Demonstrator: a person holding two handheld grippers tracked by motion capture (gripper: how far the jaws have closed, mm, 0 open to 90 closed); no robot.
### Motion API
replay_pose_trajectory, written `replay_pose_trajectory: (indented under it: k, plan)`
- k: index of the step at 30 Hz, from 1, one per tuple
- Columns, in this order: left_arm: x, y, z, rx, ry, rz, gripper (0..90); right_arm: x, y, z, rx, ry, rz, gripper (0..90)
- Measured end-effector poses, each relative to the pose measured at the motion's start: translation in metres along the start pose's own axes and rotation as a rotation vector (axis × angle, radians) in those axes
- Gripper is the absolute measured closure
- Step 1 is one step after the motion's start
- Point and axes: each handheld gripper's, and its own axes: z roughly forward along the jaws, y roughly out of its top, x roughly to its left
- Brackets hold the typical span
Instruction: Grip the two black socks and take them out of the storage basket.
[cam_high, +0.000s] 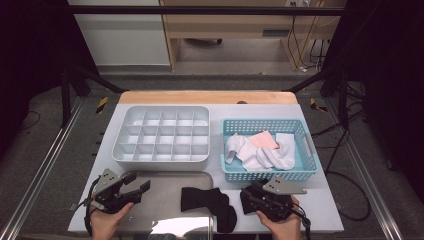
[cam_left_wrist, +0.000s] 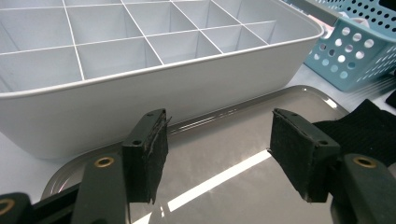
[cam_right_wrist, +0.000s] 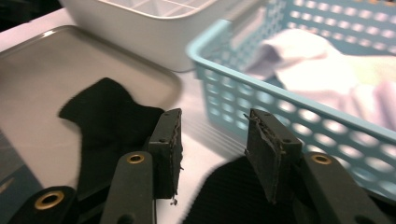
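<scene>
High view: no readable writing; left gripper (cam_high: 142, 187) and right gripper (cam_high: 246, 199) both agape, empty, near black sock (cam_high: 210, 204).

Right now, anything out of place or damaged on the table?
One black sock lies half on the metal tray, half off its right edge. A second black sock sits on the table under the right gripper. The right gripper's pads look frayed at the edges. Nothing spilled.
</scene>
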Motion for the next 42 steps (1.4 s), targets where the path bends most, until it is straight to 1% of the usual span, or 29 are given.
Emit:
replay_pose_trajectory:
  k: [3, 5, 7, 9, 13, 17, 20, 21, 27, 30, 34, 36, 37, 42]
  plan:
    - [0.0, 0.002, -0.001, -0.009, -0.008, -0.009, 35.7, 0.011, 0.004, 0.007, 0.01, 0.035, -0.02, 56.9]
    - [-0.002, 0.005, -0.002, -0.024, -0.006, -0.005, 35.6, 0.017, 0.006, 0.011, 0.015, 0.054, -0.036, 57.9]
    - [-0.003, 0.01, -0.003, -0.034, -0.012, -0.003, 35.5, 0.022, 0.008, 0.016, 0.023, 0.077, -0.043, 58.9]
    - [-0.005, 0.015, -0.003, -0.043, -0.009, -0.004, 35.4, 0.027, 0.01, 0.02, 0.029, 0.1, -0.05, 59.9]
    - [-0.009, 0.025, -0.006, -0.059, -0.005, 0.009, 35.5, 0.037, 0.016, 0.03, 0.046, 0.131, -0.072, 61.0]
    - [-0.014, 0.033, -0.003, -0.067, -0.009, 0.019, 35.5, 0.049, 0.019, 0.04, 0.066, 0.165, -0.088, 61.3]
    - [-0.018, 0.037, -0.001, -0.071, -0.018, 0.021, 35.5, 0.054, 0.017, 0.045, 0.08, 0.183, -0.101, 61.3]
    - [-0.019, 0.038, 0.0, -0.073, -0.022, 0.021, 35.4, 0.056, 0.015, 0.046, 0.086, 0.185, -0.097, 61.4]
    - [-0.021, 0.031, 0.003, -0.059, -0.024, 0.024, 35.6, 0.054, 0.001, 0.048, 0.118, 0.189, -0.091, 61.5]
    - [-0.022, 0.025, 0.004, -0.046, -0.02, 0.044, 35.6, 0.054, -0.005, 0.048, 0.128, 0.195, -0.095, 61.5]
    - [-0.022, 0.016, 0.007, -0.023, -0.026, 0.045, 35.5, 0.054, -0.008, 0.049, 0.13, 0.203, -0.096, 61.8]
    - [-0.023, 0.013, 0.008, -0.012, -0.03, 0.046, 35.5, 0.055, -0.009, 0.05, 0.135, 0.2, -0.103, 62.0]
    - [-0.023, 0.012, 0.008, -0.012, -0.031, 0.044, 35.5, 0.055, -0.009, 0.051, 0.136, 0.207, -0.104, 62.2]
    - [-0.025, 0.008, 0.011, -0.002, -0.043, 0.047, 35.5, 0.058, -0.011, 0.053, 0.137, 0.212, -0.119, 63.3]
